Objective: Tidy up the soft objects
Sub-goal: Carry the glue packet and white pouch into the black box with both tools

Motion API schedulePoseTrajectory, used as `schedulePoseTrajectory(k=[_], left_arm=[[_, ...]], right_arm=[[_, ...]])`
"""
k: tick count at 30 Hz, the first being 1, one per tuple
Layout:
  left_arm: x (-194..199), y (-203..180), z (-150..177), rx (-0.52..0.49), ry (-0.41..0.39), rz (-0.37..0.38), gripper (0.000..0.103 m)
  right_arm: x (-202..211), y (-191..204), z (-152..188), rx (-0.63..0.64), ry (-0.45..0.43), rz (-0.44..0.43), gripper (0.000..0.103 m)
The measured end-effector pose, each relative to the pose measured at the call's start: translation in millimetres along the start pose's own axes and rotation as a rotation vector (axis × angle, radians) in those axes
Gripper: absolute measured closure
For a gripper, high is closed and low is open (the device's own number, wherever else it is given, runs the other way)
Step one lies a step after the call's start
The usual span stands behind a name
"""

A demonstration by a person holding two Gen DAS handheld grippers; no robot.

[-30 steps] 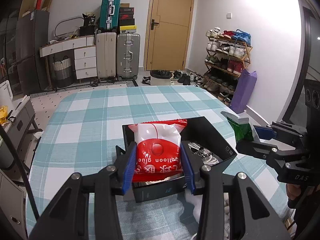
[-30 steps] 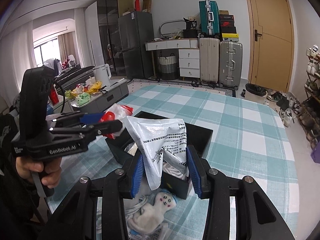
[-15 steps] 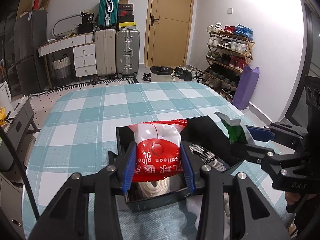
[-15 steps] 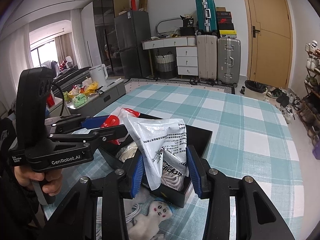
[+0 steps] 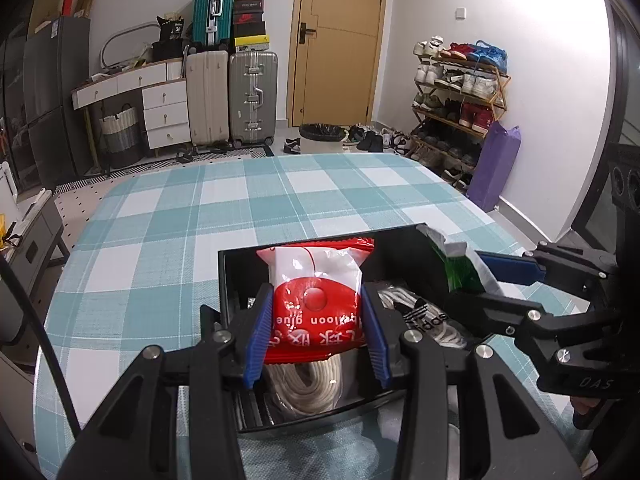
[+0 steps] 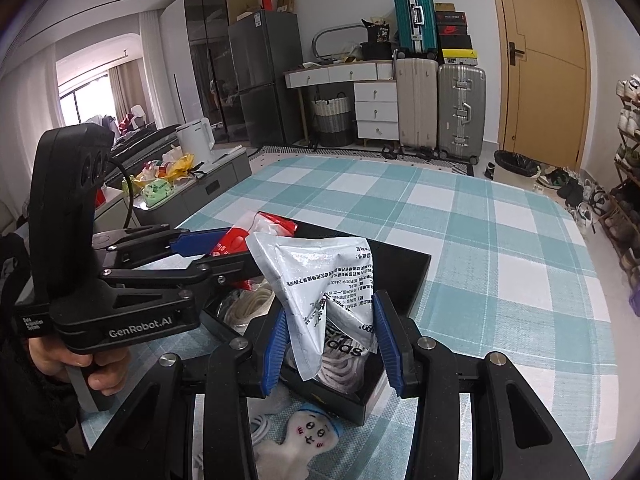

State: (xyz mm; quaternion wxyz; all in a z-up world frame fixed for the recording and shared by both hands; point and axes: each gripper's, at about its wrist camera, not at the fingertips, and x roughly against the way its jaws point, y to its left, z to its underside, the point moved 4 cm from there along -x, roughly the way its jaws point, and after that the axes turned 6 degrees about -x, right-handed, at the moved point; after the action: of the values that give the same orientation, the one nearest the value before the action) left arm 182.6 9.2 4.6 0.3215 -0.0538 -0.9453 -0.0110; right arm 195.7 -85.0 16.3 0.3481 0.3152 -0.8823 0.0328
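Packets in both claws, and the black box (image 5: 400, 240) is my landmark for everything. My left claw (image 5: 316, 332) is clamped on the red-and-white packet (image 5: 316, 300), its blue pads pressing both sides, and holds it over the box's near-left part, above a coil of pale rope (image 5: 308, 384) already lying inside. My right claw (image 6: 330, 344) is closed on the silver printed pouch (image 6: 320, 292), gripping it low down so the upper part stands free, over the box's right part where a black-and-white branded item (image 5: 424, 320) lies. I judge the step in hand to be lowering both into the box. To do it well I would bring each packet down until it rests on what lies below before letting the pads go, keep the two claws apart so they do not knock together over the opening, and watch that the tall pouch does not tip over the box's rim. A small white plush figure (image 6: 308, 436) and a pale cord lie on the cloth just in front of the box, not yet stowed. The box sits on a counter (image 5: 168, 248) under a teal-and-white check cloth; beyond it from the box are suitcases (image 5: 232, 92), white drawers, a wooden door and a shoe rack (image 5: 456, 96).
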Motion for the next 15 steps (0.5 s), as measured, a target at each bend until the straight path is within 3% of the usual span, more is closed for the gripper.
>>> schedulePoseTrajectory(k=[15], left_arm=[[-15.1, -0.8, 4.9, -0.005, 0.037, 0.002, 0.061]], right_arm=[[-14.7, -5.5, 0.6, 0.009, 0.017, 0.038, 0.061]])
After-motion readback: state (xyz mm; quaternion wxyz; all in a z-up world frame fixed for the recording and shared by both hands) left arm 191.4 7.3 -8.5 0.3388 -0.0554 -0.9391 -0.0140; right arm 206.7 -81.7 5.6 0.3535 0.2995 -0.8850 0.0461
